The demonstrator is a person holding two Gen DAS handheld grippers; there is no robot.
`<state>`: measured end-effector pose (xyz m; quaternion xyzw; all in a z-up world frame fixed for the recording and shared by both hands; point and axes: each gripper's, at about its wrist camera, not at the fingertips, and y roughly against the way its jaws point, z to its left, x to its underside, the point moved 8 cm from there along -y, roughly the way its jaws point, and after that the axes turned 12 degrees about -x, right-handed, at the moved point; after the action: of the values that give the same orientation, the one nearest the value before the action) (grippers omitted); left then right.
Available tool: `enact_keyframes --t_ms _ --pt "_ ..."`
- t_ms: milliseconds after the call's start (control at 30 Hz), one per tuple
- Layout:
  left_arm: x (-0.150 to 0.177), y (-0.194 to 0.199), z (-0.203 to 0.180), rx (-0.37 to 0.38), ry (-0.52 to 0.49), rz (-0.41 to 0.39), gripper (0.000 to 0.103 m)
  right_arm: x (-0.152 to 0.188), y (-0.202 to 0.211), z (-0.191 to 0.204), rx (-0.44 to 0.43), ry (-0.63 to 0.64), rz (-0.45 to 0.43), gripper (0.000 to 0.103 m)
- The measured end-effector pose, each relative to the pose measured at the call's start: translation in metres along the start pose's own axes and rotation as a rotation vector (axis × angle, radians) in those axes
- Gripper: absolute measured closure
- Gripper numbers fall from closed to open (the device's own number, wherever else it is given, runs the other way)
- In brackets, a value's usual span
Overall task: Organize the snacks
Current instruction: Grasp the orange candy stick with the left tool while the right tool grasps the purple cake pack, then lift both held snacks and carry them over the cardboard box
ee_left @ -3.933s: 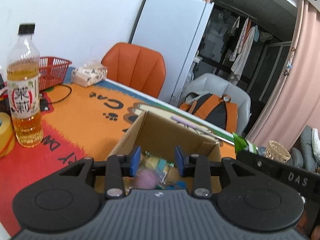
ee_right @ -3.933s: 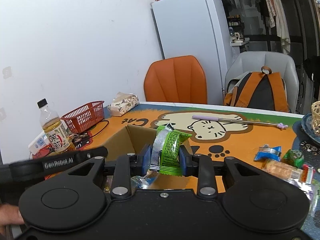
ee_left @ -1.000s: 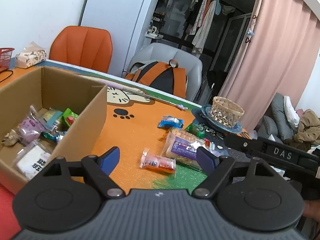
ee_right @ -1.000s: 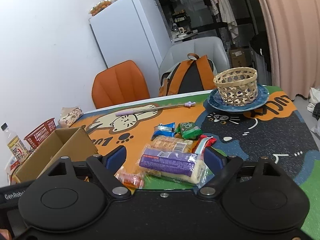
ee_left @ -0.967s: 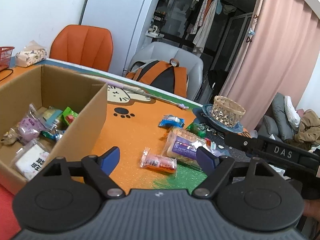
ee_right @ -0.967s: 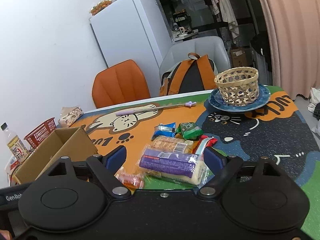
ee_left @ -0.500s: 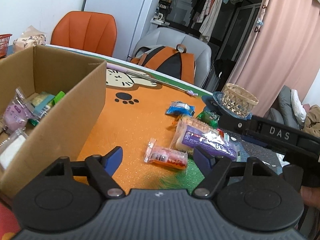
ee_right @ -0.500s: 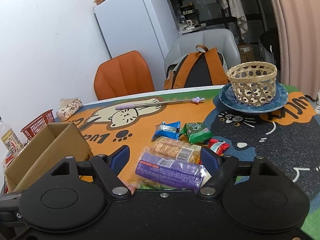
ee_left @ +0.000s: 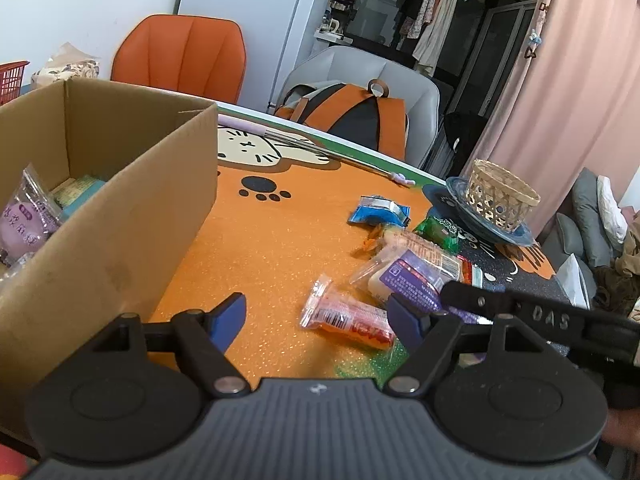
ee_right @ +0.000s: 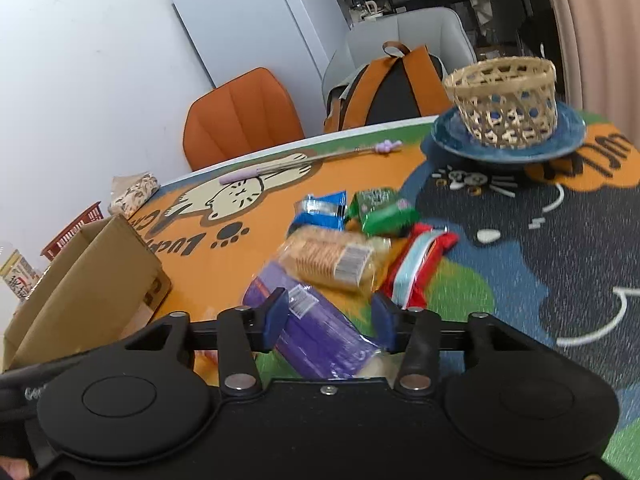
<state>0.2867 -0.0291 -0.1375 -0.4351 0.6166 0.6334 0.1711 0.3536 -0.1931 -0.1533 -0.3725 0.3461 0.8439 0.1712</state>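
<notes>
purple pack (ee_right: 308, 320) flat on mat, between spread right gripper (ee_right: 326, 316) pads, probably not touching | left gripper (ee_left: 316, 316) wide apart over red sachet (ee_left: 348, 316) | might pinch the cracker pack (ee_right: 332, 256) overlapping it | box (ee_left: 120, 208) off left

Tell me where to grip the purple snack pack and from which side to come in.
Grip the purple snack pack across its narrow width, near the middle. It lies flat and long, running away from the right tongs, whose open fingers already straddle it, so coming straight down from above looks best. The cracker pack touches its far end; stay clear of that.
</notes>
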Motion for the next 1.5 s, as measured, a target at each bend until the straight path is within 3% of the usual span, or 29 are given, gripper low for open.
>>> enact_keyframes --t_ms 367,633,800,867,933,1033,1133,1300,1433,1500 --pt "0.003 -0.004 -0.012 0.009 -0.031 -0.002 0.022 0.015 0.016 0.008 -0.022 -0.004 0.0 0.078" --pt "0.009 -0.021 -0.021 -0.012 -0.055 0.02 0.022 0.02 0.031 0.012 0.01 0.018 0.01 0.078" --pt "0.009 -0.026 -0.026 -0.029 -0.082 0.0 0.022 0.018 0.036 0.018 0.019 0.065 0.011 0.07" --pt "0.009 -0.026 -0.028 -0.035 -0.098 -0.008 0.023 0.019 0.036 0.019 0.042 0.085 0.011 0.05" --pt "0.011 -0.026 -0.029 -0.043 -0.119 -0.016 0.026 0.021 0.035 0.02 0.053 0.1 0.016 0.044" --pt "0.011 -0.024 -0.029 -0.044 -0.139 -0.025 0.043 0.026 0.03 0.022 0.048 0.116 0.036 0.044" --pt "0.012 -0.021 -0.027 -0.017 -0.133 -0.02 0.053 0.031 0.025 0.024 0.062 0.126 0.057 0.044" --pt "0.013 -0.015 -0.022 -0.006 -0.113 -0.009 0.056 0.039 0.017 0.026 0.092 0.151 0.079 0.044" --pt "0.014 -0.008 -0.016 0.005 -0.093 -0.003 0.056 0.038 0.018 0.026 0.105 0.148 0.079 0.068" --pt "0.014 -0.002 -0.015 0.01 -0.091 -0.011 0.056 0.037 0.02 0.026 0.112 0.138 0.078 0.07"
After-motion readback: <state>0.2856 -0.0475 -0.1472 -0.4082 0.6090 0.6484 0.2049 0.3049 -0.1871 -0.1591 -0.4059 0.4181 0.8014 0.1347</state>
